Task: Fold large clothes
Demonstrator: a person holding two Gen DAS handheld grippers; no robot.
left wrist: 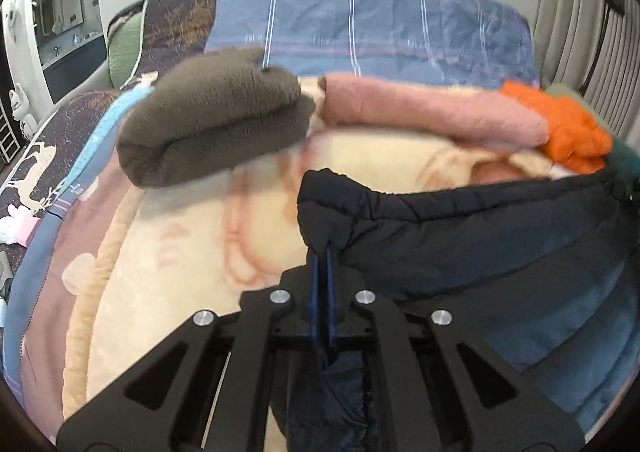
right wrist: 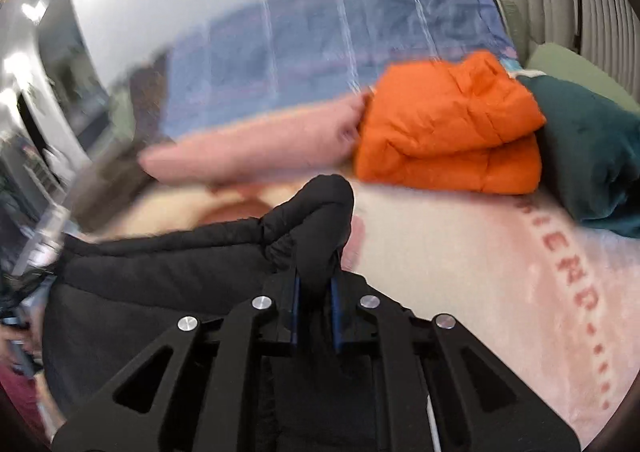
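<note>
Dark quilted fabric fills the near part of both views: a padded jacket lies spread on the cream blanket that covers the bed, toward its near edge. The left gripper is clenched on one corner of the jacket's edge, its blue pads nearly together with a thin fold of cloth pinched between them. The right gripper is clamped on a thicker, bunched roll of the jacket at another corner, so its pads stand a little further apart.

Across the far side of the bed runs a row of folded clothes in front of a blue striped quilt. Only the left wrist view shows the grey-brown fleece bundle at the row's left end, with a patterned dark pillow behind it and a room with a counter beyond. The pink folded piece appears in both views. The right wrist view shows the orange puffy jacket whole, folded, and just beside it a dark green folded bundle near the bed's right edge; the left view catches only a blurred scrap of each. The right view also shows red lettering on the blanket.
</note>
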